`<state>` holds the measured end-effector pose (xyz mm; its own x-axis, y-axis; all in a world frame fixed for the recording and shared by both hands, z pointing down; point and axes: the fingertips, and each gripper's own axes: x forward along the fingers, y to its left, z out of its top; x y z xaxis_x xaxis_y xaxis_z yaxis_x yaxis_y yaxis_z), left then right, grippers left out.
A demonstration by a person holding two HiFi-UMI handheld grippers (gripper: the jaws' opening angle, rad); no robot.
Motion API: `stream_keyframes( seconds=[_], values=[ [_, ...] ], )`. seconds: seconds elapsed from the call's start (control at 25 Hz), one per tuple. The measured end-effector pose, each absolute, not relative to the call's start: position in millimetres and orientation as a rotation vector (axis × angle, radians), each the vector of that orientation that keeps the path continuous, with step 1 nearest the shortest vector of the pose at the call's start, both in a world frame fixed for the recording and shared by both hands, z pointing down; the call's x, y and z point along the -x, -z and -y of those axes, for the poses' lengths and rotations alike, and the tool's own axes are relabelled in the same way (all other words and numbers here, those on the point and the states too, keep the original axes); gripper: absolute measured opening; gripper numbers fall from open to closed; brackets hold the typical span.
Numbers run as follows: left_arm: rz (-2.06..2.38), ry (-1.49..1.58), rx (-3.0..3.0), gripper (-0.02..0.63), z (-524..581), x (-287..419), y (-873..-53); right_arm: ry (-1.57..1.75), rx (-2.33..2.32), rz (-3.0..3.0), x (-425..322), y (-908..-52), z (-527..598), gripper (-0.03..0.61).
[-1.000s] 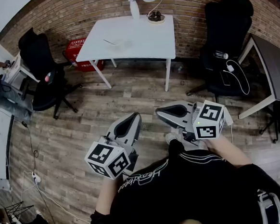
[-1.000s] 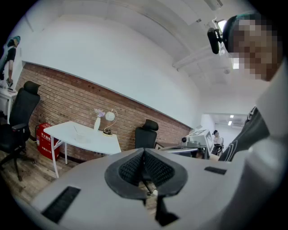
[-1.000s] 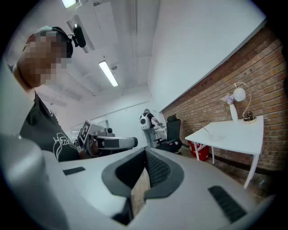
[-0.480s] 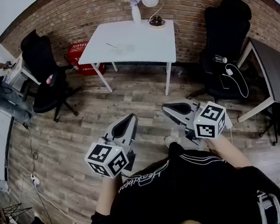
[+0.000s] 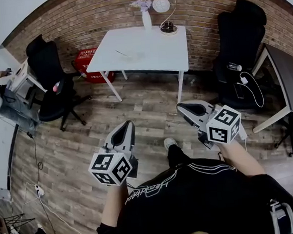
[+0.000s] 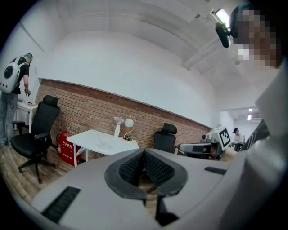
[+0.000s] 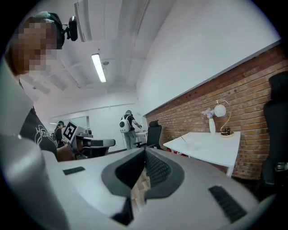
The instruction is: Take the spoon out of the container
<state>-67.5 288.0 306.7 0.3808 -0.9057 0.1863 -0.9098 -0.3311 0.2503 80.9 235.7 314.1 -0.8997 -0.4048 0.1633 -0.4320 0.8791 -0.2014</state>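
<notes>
A small clear container (image 5: 133, 55) stands on the white table (image 5: 157, 57) by the brick wall, and a thin spoon (image 5: 122, 53) leans out of it to the left. In the right gripper view the container (image 7: 192, 144) and the spoon (image 7: 183, 139) are small and far off. My left gripper (image 5: 125, 125) and my right gripper (image 5: 184, 106) hang over the wooden floor, well short of the table, both shut with nothing in them. Each gripper view shows its pads pressed together: left gripper (image 6: 144, 153), right gripper (image 7: 145, 152).
A vase of flowers (image 5: 146, 15) and a globe lamp (image 5: 164, 10) stand at the table's far edge. Black office chairs (image 5: 52, 78) (image 5: 239, 41) flank the table, with a red crate (image 5: 89, 63) under its left side. A dark desk (image 5: 287, 77) is at the right. A person (image 6: 15, 90) stands at the far left.
In the head view, the two grippers have swung apart, the left one leftward and the right one rightward. The table sits slightly lower and nearer in the view, and a shoe has come into sight.
</notes>
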Motion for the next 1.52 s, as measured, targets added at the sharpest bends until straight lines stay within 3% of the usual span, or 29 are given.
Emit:
stream_keyframes(
  seconds=[0.36,1.04,1.52],
  values=[
    [1.668,-0.023,-2.25,0.008,-220.4,93.0,-321.4,-0.408,-0.732,2.907,-70.0,-334.7,-151.4,-0.003],
    [1.615,-0.033,-2.28,0.008,28.3,109.9,-328.1,-0.508,-0.702,2.883,-39.3,-360.2,92.7,-0.003],
    [1.611,-0.035,-2.24,0.008,83.1,121.7,-338.0,-0.501,-0.617,2.91,-19.5,-360.8,148.8,-0.003]
  ],
)
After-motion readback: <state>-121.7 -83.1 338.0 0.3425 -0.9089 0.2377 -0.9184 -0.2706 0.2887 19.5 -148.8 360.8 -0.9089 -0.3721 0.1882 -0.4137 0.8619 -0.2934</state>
